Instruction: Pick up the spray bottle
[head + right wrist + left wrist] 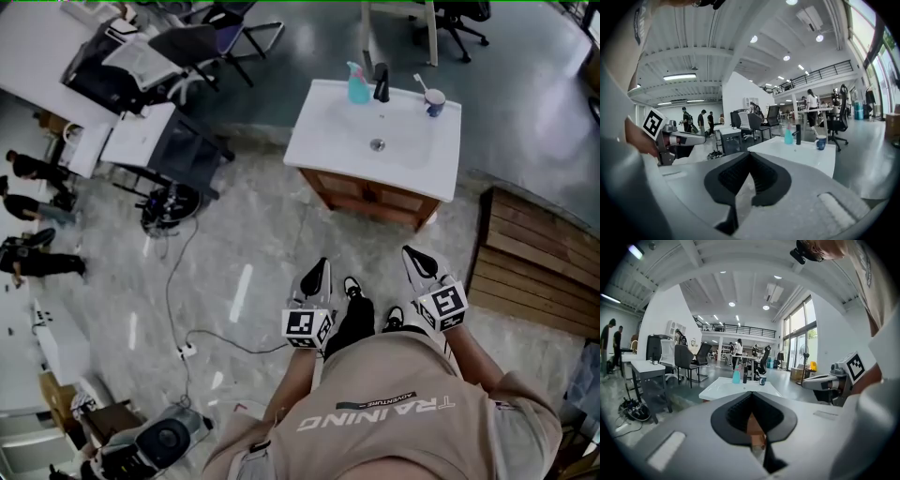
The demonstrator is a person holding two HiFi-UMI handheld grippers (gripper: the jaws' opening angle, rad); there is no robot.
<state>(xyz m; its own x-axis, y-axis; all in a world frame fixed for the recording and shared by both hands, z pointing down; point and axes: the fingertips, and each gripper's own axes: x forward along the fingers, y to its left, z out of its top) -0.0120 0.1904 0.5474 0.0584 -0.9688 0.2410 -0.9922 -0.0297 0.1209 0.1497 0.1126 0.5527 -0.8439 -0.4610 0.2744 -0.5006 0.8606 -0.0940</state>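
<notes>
White vanity top (319,131) on a wooden cabinet (375,199).
Along its far edge stand a teal spray bottle (357,84), a black faucet (382,82) just beside it, and a blue cup (434,101) near the right corner; a basin (398,127) sits mid-top.

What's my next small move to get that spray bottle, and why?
Probably step closer to the sink counter: the spray bottle stands at its far edge beside the faucet, well beyond the left tool and right tool, both shut and empty.
</notes>
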